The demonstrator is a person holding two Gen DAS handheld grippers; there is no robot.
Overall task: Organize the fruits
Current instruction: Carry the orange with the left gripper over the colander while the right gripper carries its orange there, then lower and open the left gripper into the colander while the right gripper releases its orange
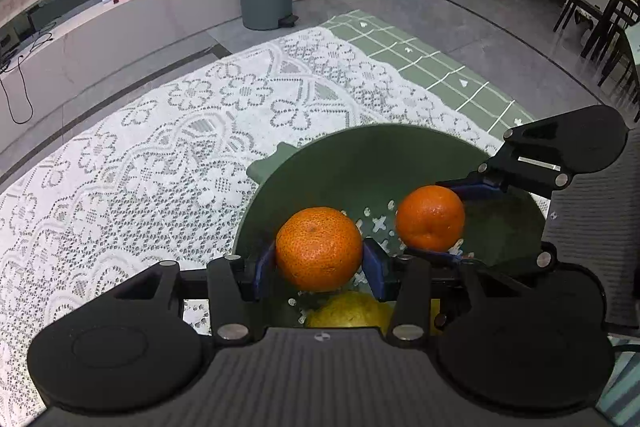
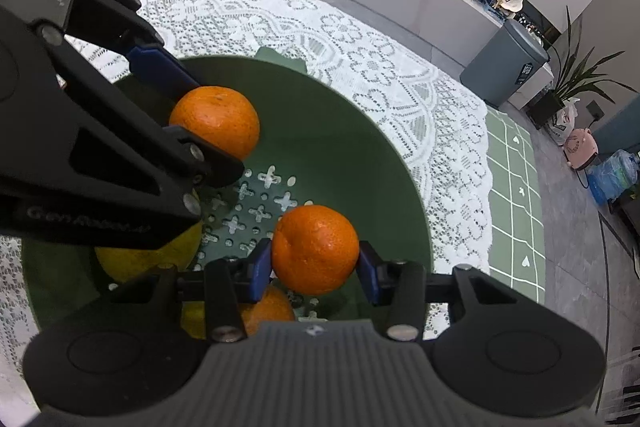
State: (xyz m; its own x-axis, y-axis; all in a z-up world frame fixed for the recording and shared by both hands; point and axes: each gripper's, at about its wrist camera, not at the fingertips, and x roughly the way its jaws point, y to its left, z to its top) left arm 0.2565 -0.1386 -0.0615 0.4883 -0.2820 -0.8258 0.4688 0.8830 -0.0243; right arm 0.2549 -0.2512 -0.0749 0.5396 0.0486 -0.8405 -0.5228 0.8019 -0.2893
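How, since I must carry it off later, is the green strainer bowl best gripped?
Pinch the flat tab jutting from the rim of the green strainer bowl, coming from outside that side; it looks thin, while the round wall is wide.

Two oranges: one clamped, other clamped, both above green perforated bowl; yellow fruit inside.

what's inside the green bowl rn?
Green bowl holds a yellow fruit and another orange low down, both partly covered by the grippers. Two gripped oranges hang above its perforated bottom.
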